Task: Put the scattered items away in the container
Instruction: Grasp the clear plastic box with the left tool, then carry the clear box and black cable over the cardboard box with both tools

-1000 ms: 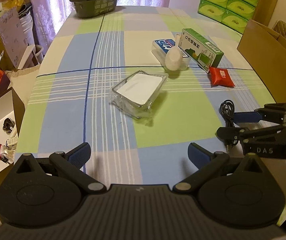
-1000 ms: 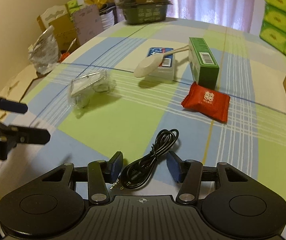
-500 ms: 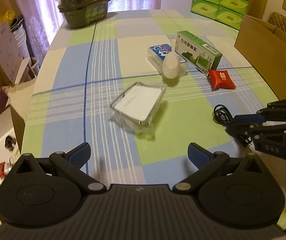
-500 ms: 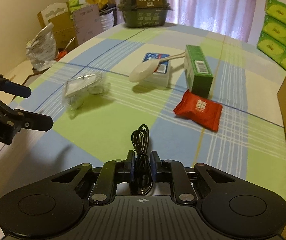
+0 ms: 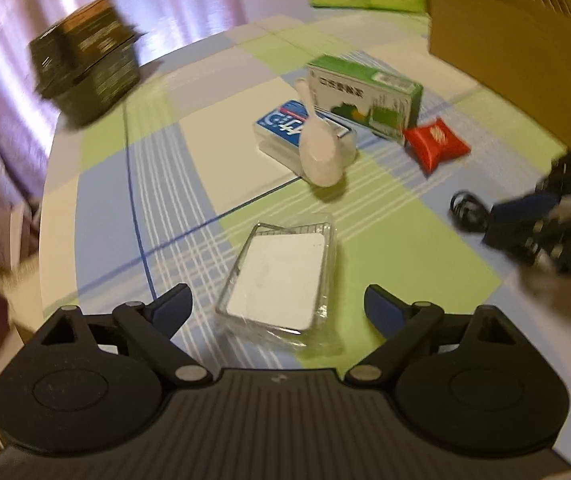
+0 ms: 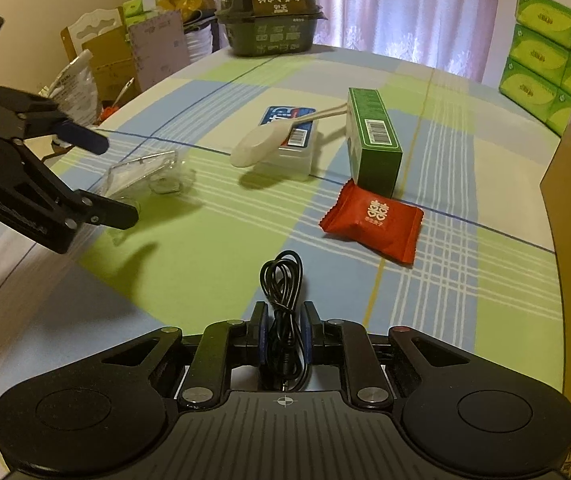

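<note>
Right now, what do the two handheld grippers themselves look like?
Both are matte black plastic. The left gripper and right gripper each have a ribbed body, two round discs at its sides, linkage arms with silver rivets, and blue pads inside the fingers. The left one's side carries white lettering, too blurred to read. No sleeve or hand shows.

Coiled black cable [image 6: 283, 312] pinched upright; clear container [image 5: 281, 280] lies empty.

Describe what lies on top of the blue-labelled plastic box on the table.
A white spoon lies across the plastic box, its handle reaching the green carton. The label beneath the spoon is hidden.
</note>
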Demonstrator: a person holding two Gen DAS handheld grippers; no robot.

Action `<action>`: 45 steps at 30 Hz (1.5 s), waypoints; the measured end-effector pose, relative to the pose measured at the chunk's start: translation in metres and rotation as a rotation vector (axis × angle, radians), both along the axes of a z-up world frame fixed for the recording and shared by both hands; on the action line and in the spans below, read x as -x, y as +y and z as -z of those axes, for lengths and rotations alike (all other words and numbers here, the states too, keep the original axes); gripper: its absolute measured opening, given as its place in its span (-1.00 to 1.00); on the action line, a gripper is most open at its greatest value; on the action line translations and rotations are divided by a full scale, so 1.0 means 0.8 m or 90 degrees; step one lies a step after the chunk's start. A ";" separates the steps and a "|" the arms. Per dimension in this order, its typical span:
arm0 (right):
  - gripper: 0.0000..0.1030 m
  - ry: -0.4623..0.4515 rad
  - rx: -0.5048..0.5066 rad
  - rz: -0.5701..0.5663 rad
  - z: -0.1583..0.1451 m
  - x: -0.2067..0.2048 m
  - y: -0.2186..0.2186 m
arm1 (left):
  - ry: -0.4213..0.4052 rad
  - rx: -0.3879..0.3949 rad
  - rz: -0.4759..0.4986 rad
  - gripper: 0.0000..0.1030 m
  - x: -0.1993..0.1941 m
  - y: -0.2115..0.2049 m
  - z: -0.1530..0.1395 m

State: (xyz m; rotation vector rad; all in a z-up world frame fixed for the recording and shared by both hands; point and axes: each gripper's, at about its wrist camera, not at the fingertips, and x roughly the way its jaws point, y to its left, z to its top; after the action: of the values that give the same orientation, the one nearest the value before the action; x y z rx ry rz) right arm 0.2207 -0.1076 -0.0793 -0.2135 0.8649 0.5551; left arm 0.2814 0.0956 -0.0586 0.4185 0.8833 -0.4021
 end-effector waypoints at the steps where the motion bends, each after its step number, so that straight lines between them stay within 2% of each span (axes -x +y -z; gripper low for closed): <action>1: -0.64 0.000 0.001 0.000 0.000 0.000 0.000 | 0.005 -0.003 0.012 0.73 -0.004 0.000 0.003; 4: -0.64 0.002 -0.004 0.004 0.000 -0.001 -0.001 | 0.022 -0.006 0.024 0.56 -0.012 0.001 0.010; 6: -0.64 0.005 -0.009 0.009 0.000 -0.002 -0.001 | 0.028 -0.005 0.018 0.22 -0.016 0.002 0.014; 9: -0.64 0.004 -0.010 0.009 0.000 -0.003 -0.001 | 0.026 0.003 0.001 0.11 -0.013 0.002 0.015; 14: -0.62 -0.001 -0.006 0.003 0.001 -0.003 -0.001 | 0.041 0.045 -0.029 0.08 0.011 -0.003 0.008; 16: -0.02 -0.007 -0.003 0.004 0.001 -0.002 0.000 | 0.047 0.066 -0.041 0.07 0.028 -0.009 0.006; 17: 0.52 -0.017 -0.001 0.007 0.001 0.000 0.000 | 0.048 0.072 -0.046 0.07 0.037 -0.011 0.005; 18: 0.56 -0.027 -0.001 0.006 0.000 0.002 0.000 | 0.048 0.076 -0.048 0.07 0.046 -0.015 0.004; 25: 0.55 -0.017 -0.012 -0.023 0.007 -0.003 0.007 | 0.046 0.088 -0.052 0.09 0.075 -0.022 0.004; 26: 0.49 -0.016 -0.014 -0.023 0.009 -0.004 0.007 | 0.046 0.089 -0.050 0.10 0.075 -0.022 0.004; 27: 0.16 -0.015 -0.014 -0.025 0.010 -0.005 0.008 | 0.046 0.089 -0.046 0.15 0.074 -0.021 0.004; 28: 0.01 -0.018 -0.014 -0.030 0.009 -0.006 0.008 | 0.048 0.090 -0.043 0.18 0.073 -0.021 0.004; 30: -0.46 -0.020 -0.008 -0.038 0.008 -0.007 0.009 | 0.048 0.087 -0.036 0.28 0.072 -0.022 0.004; 31: -0.61 -0.018 -0.006 -0.038 0.007 -0.007 0.009 | 0.048 0.085 -0.033 0.31 0.071 -0.023 0.005; 37: -0.65 -0.013 -0.006 -0.025 0.005 -0.005 0.007 | 0.061 0.062 -0.011 0.29 0.072 -0.032 0.010; 39: -0.65 -0.014 -0.012 -0.018 0.002 -0.004 0.003 | 0.064 0.050 -0.010 0.14 0.075 -0.036 0.012; 45: -0.65 -0.013 -0.033 0.004 -0.012 0.000 -0.011 | 0.081 0.071 -0.042 0.10 0.088 -0.042 0.006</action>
State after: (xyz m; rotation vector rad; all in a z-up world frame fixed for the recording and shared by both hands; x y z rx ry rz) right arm 0.2209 -0.1165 -0.0699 -0.1683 0.8305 0.5677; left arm 0.2109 0.0622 -0.0634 0.2617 0.9906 -0.4186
